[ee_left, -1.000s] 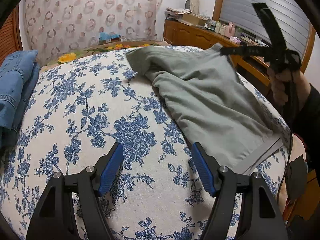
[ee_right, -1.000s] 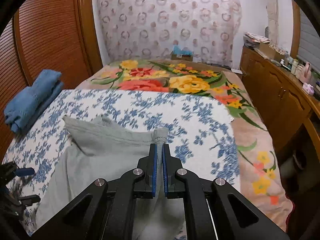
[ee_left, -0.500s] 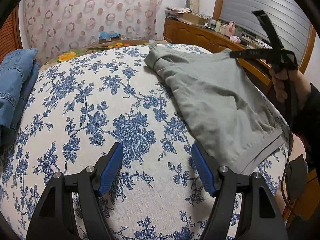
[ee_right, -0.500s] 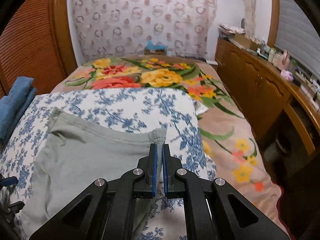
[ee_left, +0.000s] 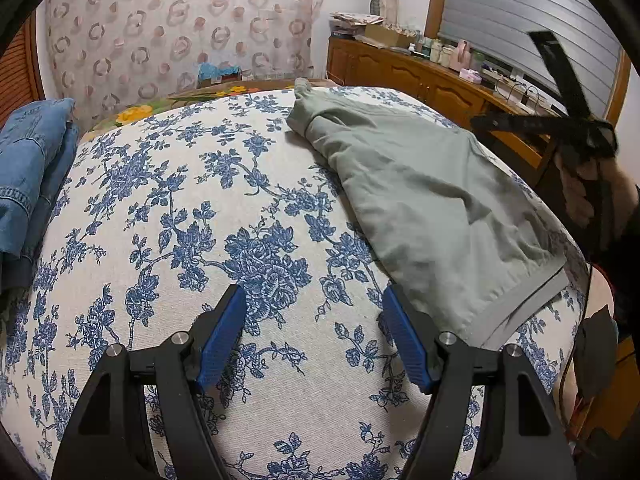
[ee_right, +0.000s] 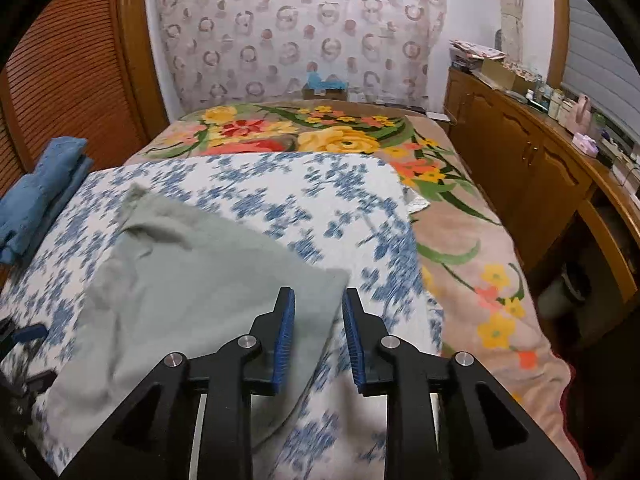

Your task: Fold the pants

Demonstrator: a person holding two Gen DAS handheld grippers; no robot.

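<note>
The grey-green pants (ee_left: 420, 192) lie folded flat on the right part of the blue-flowered bedspread (ee_left: 200, 200), waistband nearest the bed's front edge. My left gripper (ee_left: 312, 292) hovers open over bare bedspread just left of the waistband, with nothing between its fingers. In the right wrist view the pants (ee_right: 192, 288) spread to the left, and their near corner lies under my right gripper (ee_right: 317, 294). Its jaws are opening and the blue pads (ee_right: 285, 336) stand apart from the cloth. A hand (ee_left: 580, 196) holds that gripper beyond the bed's right edge.
Folded blue jeans (ee_left: 28, 168) are stacked at the bed's left side. A bright floral blanket (ee_right: 320, 136) covers the far end of the bed. A wooden sideboard (ee_right: 520, 160) with small items runs along the right wall, and louvred wooden doors (ee_right: 72, 72) stand at the left.
The right gripper drew the pants' corner toward the bed's right side, flattening the cloth. Its jaws then parted and let the corner go. The left gripper stayed still and open.
</note>
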